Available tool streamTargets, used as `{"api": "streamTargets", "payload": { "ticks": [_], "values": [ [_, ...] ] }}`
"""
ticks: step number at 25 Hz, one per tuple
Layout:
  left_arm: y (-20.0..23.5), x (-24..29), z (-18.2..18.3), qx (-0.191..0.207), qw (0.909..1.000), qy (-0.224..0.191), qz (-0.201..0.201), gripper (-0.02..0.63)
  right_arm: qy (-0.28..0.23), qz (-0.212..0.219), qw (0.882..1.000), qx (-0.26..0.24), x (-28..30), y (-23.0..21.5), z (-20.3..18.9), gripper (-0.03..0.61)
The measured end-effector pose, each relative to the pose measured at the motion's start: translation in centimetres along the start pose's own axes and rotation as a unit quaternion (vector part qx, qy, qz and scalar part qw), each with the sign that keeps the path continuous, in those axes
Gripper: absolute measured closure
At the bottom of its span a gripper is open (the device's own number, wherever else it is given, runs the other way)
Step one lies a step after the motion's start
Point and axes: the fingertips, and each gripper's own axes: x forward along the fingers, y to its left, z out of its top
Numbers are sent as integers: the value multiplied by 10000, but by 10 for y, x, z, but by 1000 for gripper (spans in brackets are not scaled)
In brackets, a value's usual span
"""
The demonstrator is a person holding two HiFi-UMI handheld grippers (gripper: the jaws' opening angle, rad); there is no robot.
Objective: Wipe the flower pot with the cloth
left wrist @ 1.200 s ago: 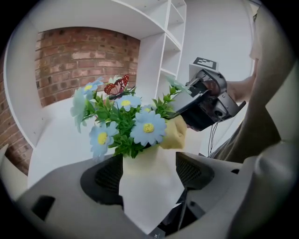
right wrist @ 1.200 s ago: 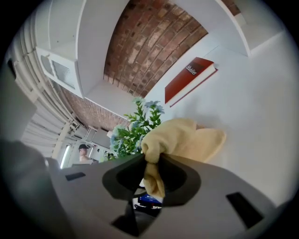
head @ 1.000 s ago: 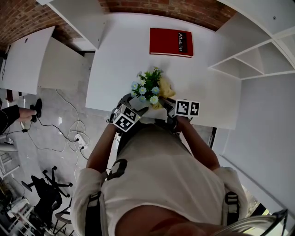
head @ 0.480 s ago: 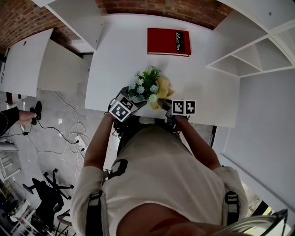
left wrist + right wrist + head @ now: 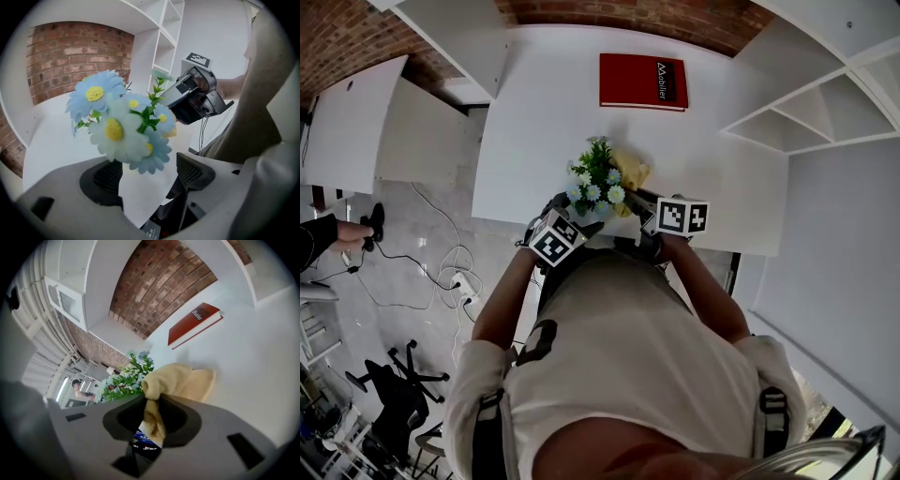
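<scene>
Two grips: left tongs clamp white flower pot of blue daisies, right tongs pinch yellow cloth.

Brick wall behind white table, white shelving (pale tiled floor left)

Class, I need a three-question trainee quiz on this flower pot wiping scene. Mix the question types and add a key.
1. True or false: the right gripper is clamped on the yellow cloth.
2. What does the left gripper hold? A) the red book B) the flower pot C) nothing
3. Fill in: the flowers have pale blue petals and ___ centres.
Key: 1 true; 2 B; 3 yellow.
</scene>
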Motion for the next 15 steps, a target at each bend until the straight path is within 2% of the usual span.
{"api": "streamTargets", "payload": {
  "ticks": [4, 9, 13, 15],
  "values": [
    [-4, -3, -6, -73, 10000, 1, 65, 247, -21, -96, 9999, 80, 8, -18, -9, 477],
    [-4, -3, -7, -55, 9998, 6, 178, 247, 485, -616, 9968, -152, 19, -47, -38, 482],
    [-5, -3, -7, -107, 9997, 11, 230, 247, 447, -668, 9968, 54, 21, -54, -45, 480],
    [-5, -2, -7, -116, 9996, 14, 254, 245, 473, -707, 9964, -40, 17, -52, -44, 482]
  ]
}}
